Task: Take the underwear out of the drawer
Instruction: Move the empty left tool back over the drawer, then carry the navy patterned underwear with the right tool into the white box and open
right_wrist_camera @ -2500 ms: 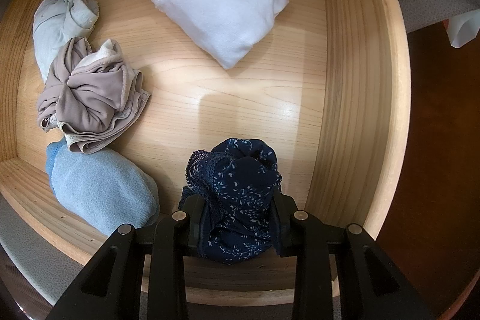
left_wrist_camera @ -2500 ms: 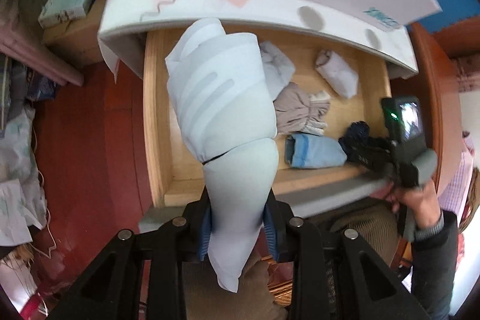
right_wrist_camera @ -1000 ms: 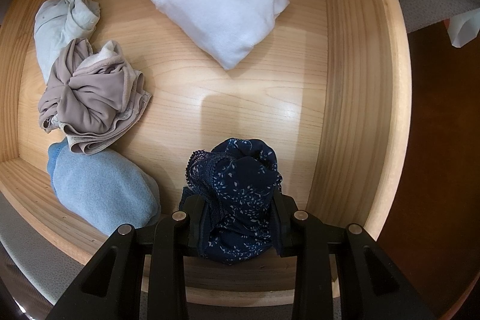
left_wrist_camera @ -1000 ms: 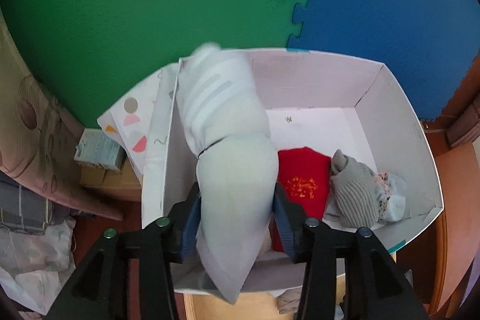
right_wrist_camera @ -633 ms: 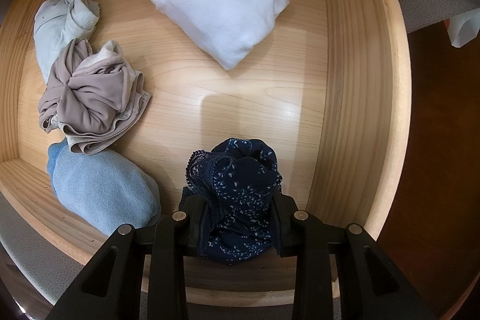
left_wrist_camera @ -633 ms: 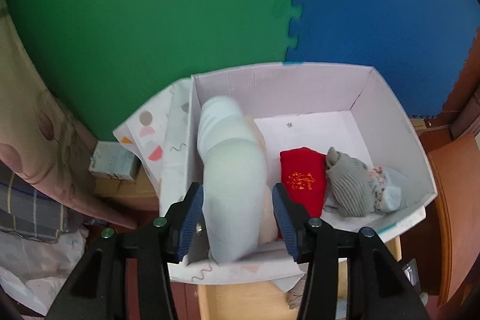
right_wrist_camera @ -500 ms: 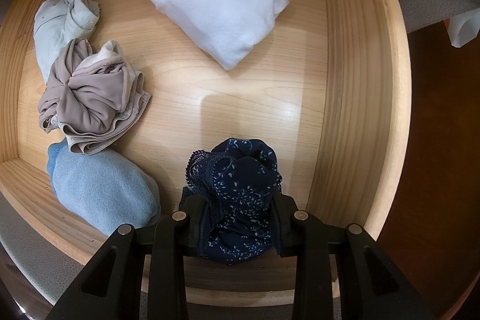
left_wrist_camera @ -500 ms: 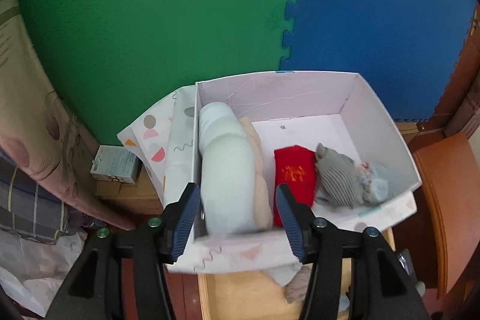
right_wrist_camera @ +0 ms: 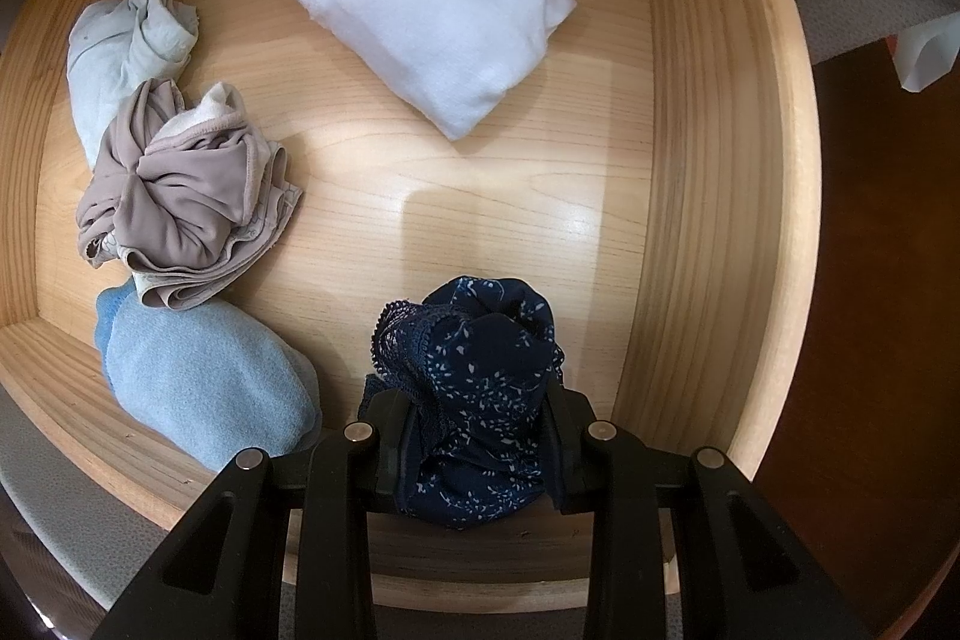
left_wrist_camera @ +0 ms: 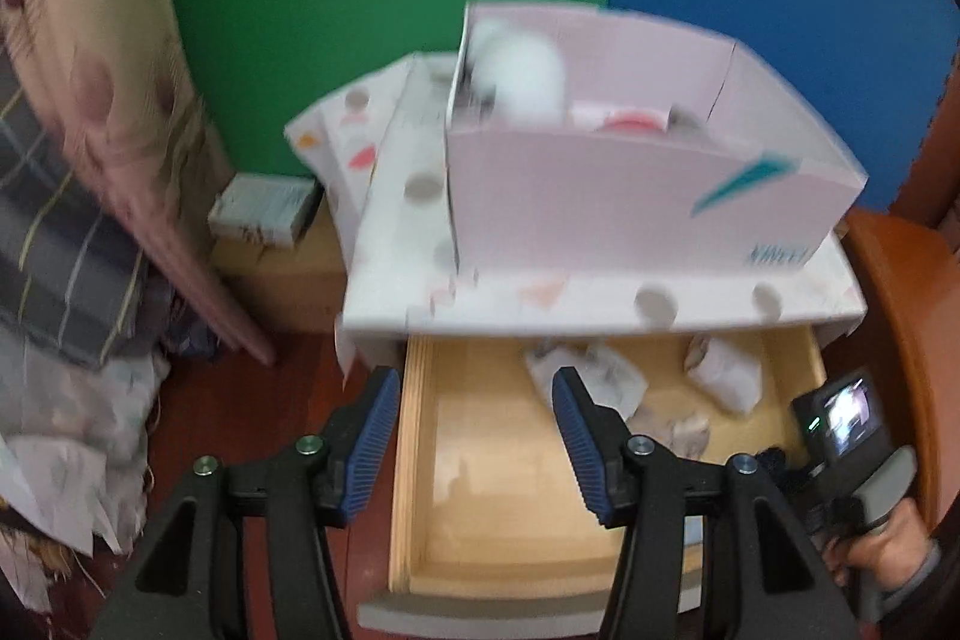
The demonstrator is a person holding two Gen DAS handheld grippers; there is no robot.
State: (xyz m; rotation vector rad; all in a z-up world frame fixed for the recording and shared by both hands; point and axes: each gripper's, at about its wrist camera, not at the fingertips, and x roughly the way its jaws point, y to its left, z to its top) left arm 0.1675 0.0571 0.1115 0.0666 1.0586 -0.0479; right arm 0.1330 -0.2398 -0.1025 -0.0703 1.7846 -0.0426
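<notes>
The pale roll [left_wrist_camera: 519, 70] that was in the left gripper [left_wrist_camera: 474, 445] now lies in the white box [left_wrist_camera: 630, 196]; those jaws stand empty over the drawer [right_wrist_camera: 714, 148]. The right gripper [right_wrist_camera: 474, 436] still clamps the navy underwear [right_wrist_camera: 480, 370] there.

The teal print on the white box [left_wrist_camera: 630, 196] is too blurred to read.
</notes>
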